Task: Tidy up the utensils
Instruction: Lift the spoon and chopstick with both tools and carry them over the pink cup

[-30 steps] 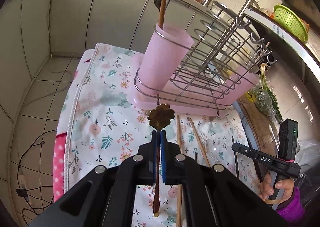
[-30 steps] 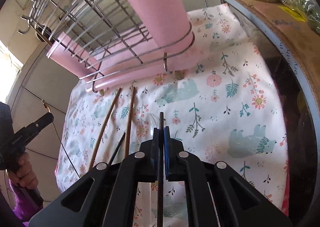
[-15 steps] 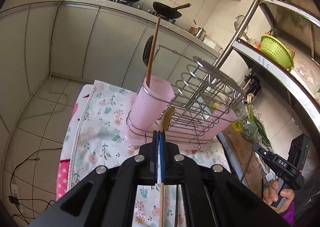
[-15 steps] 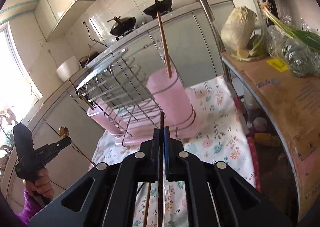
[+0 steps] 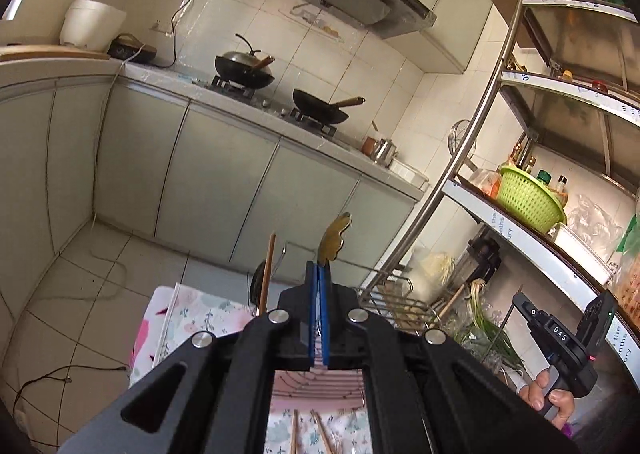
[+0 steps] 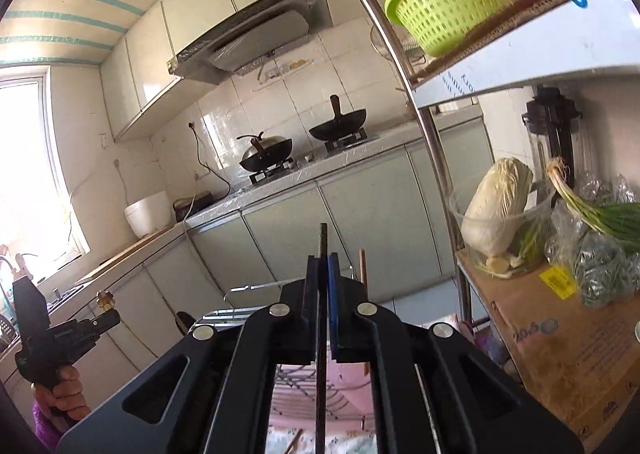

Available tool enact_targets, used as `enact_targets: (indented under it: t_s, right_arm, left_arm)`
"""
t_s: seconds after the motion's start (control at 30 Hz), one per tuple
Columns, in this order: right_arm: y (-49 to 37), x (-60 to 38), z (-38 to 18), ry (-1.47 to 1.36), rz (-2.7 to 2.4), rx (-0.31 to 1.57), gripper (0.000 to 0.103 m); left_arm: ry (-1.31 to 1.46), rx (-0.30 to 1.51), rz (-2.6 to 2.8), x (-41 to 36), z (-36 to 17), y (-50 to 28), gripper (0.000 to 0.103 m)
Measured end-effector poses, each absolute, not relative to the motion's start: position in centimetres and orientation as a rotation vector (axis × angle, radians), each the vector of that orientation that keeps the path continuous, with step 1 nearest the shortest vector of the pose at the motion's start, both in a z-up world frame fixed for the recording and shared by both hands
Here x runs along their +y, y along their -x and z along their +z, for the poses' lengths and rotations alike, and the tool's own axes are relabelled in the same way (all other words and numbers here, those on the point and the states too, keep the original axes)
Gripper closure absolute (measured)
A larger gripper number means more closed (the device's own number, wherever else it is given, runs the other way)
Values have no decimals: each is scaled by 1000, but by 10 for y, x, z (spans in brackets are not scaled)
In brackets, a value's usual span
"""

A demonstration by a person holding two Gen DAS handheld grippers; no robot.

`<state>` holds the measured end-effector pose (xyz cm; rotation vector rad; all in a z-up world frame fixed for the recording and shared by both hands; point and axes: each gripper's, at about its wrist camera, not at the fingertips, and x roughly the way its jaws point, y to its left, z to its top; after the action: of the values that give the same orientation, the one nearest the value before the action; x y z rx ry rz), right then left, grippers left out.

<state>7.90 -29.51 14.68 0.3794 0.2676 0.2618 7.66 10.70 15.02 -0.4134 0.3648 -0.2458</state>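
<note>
Two grippers have lifted off the bench in the last second, each carrying a utensil, so both picks look done and the drop into the rack (image 5: 394, 304) comes next. Left gripper (image 5: 319, 274) jaws are clamped on a brass-ended spoon (image 5: 335, 240) sticking up beyond them. Right gripper (image 6: 323, 266) jaws pinch a dark chopstick (image 6: 322, 242), upright.

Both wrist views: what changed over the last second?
Both claws rose off the floral cloth and tipped up toward level, so the views now show the stove wall, with the rack low in frame. The left claw carried up the brass flower-ended utensil; the right claw carried a thin dark stick. Unchanged: both grips shut, wooden chopsticks lying on the cloth.
</note>
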Motion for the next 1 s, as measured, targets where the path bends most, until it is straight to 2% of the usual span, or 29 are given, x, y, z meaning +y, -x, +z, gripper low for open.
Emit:
enact_targets:
  t_s: [0.17, 0.43, 1.0]
  right_arm:
    - [-100, -293, 156, -366, 232, 202, 98]
    - [-126, -287, 149, -331, 171, 160, 98]
    - [-144, -290, 76, -384, 169, 356, 98]
  left_arm:
    - [370, 321, -192, 104, 159, -93, 102]
    - [320, 384, -144, 92, 122, -121, 102]
    - [387, 515, -149, 98, 66, -142, 102]
